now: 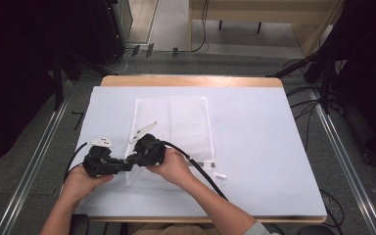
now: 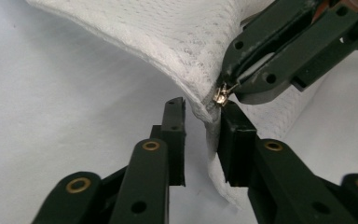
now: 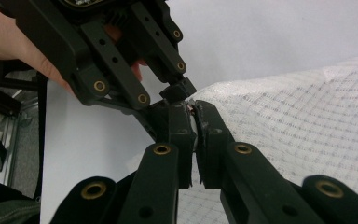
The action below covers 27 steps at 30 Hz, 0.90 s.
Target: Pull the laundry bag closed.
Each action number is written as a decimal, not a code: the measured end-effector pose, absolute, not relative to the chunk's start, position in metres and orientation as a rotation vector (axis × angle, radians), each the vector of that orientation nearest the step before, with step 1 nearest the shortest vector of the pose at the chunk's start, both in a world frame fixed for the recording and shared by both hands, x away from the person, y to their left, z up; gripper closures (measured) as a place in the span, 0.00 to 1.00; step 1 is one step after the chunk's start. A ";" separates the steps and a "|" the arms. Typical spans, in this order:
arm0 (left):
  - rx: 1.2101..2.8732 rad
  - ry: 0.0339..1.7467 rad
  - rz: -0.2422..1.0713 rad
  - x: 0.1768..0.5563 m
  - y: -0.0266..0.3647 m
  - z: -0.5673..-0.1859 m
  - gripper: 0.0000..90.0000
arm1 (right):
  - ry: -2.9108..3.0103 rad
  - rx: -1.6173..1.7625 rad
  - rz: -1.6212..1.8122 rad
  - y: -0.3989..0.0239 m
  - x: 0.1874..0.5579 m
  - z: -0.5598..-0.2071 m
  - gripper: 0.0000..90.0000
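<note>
High view shows our mesh bag flat on the worktop, near corner lifted. Right gripper pinches the zipper pull; left gripper, fingers spread around the corner, likely to anchor it for unzipping.

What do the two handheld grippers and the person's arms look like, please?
Both grippers, left gripper and right gripper, are black, with flat linkage bars, brass-coloured pivot rivets and blocky jaw pads. Each carries a pale three-cornered plate on top and trails a black cable. The forearms are bare; a grey sleeve edge shows near the right elbow.
</note>
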<state>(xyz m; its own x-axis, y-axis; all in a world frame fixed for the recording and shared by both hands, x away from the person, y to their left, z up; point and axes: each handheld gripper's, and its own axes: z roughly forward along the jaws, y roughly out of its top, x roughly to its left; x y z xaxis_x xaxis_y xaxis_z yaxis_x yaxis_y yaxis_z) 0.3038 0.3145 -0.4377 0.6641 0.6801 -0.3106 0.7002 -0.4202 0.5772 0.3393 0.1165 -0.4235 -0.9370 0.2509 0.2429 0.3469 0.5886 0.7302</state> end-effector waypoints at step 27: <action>2.218 1.088 -0.060 0.304 0.310 -0.435 0.98 | -2.714 -0.532 -1.251 0.113 0.341 -0.436 0.97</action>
<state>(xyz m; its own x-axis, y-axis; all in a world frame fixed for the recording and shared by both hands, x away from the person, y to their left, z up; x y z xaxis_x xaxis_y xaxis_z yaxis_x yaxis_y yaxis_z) 0.3039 0.3105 -0.4345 0.6533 0.6896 -0.3124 0.7199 -0.4382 0.5382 0.3410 0.1133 -0.4362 -0.9330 0.2690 0.2391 0.3565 0.6000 0.7161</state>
